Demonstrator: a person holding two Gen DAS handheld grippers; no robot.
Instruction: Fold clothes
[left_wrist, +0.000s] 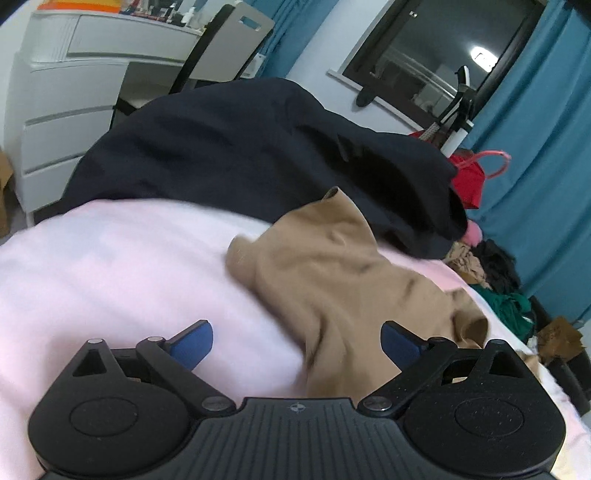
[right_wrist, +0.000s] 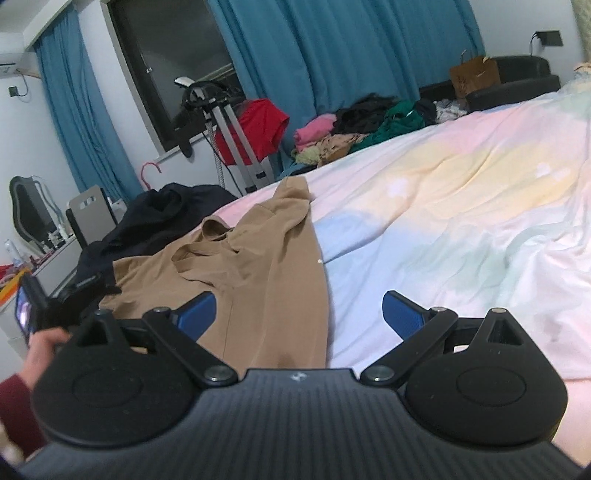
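left gripper (left_wrist: 297, 343) spread wide, holding nothing, poised over the rumpled tan garment (left_wrist: 343, 280) on the pastel bedsheet (left_wrist: 110, 258). right gripper (right_wrist: 299, 317) likewise wide and empty, straddling the garment's near edge. likely still the approach-and-flatten step; next, probably pinching two corners and pulling flat. dark garment (left_wrist: 240, 147) heaped just behind.

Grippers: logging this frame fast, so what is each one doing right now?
Left gripper: open, holding nothing, jaws spread over the tan garment.
Right gripper: open, holding nothing, jaws spread above the garment's edge and the bedsheet.
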